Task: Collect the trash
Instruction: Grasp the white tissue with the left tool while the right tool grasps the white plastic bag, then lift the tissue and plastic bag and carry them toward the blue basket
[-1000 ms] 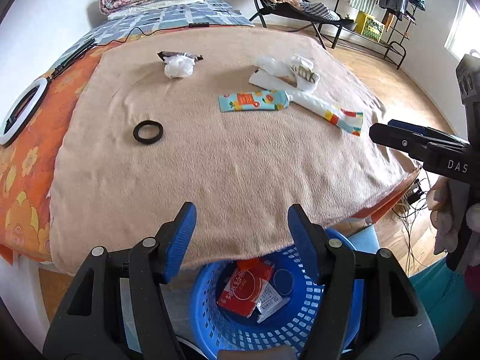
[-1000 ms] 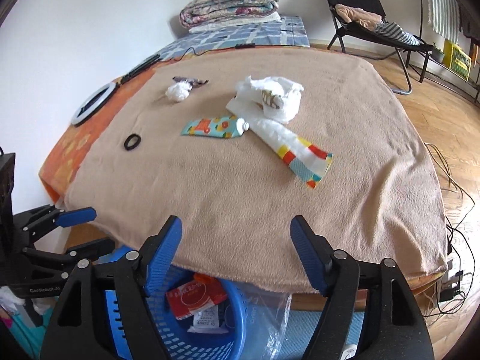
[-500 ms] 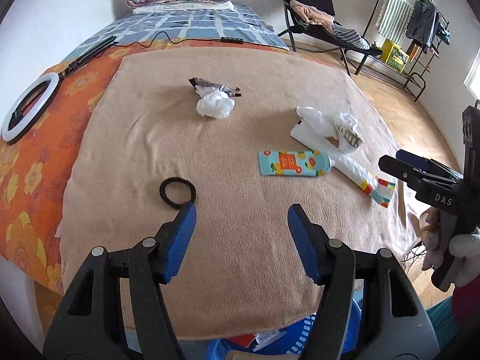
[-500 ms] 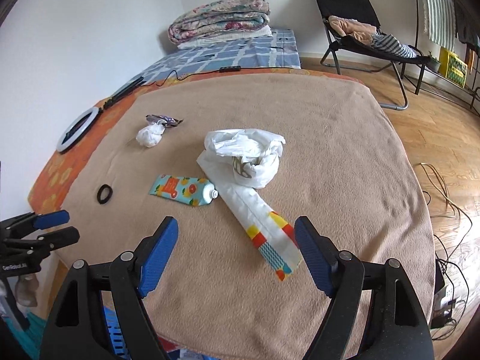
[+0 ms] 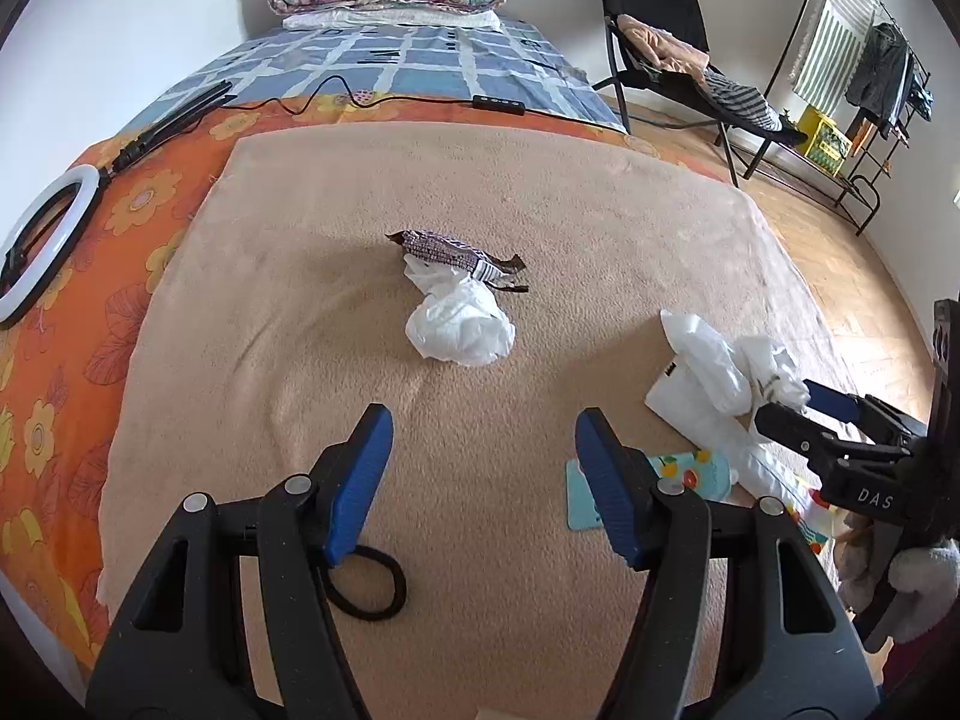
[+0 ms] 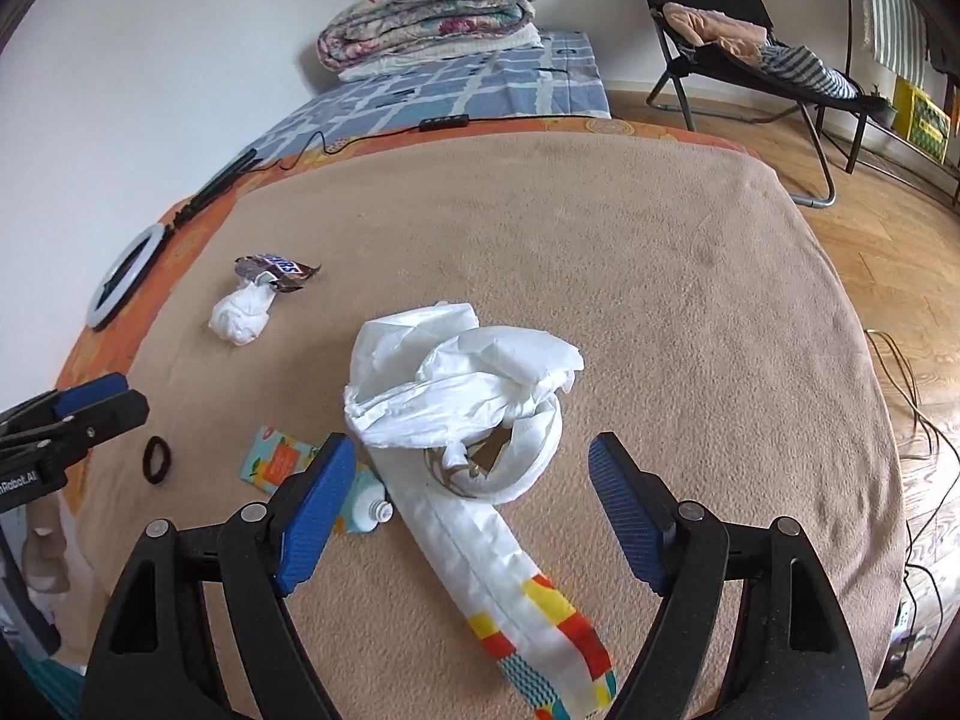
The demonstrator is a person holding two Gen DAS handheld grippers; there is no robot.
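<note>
both grippers, left gripper [image 5: 483, 453] and right gripper [image 6: 471, 480], gape empty above white bag [image 6: 462, 384].

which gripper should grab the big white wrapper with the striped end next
Right. The right gripper is open with the big white wrapper lying directly between and ahead of its fingers. The left gripper faces the small crumpled tissue instead, with the wrapper off to its side.

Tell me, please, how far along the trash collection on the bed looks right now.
Nothing shows as collected in these views. Both tongs, left and right, are open and empty. Left to gather: the candy wrapper, small white wad, crumpled white bag, patterned packet and tube.
</note>
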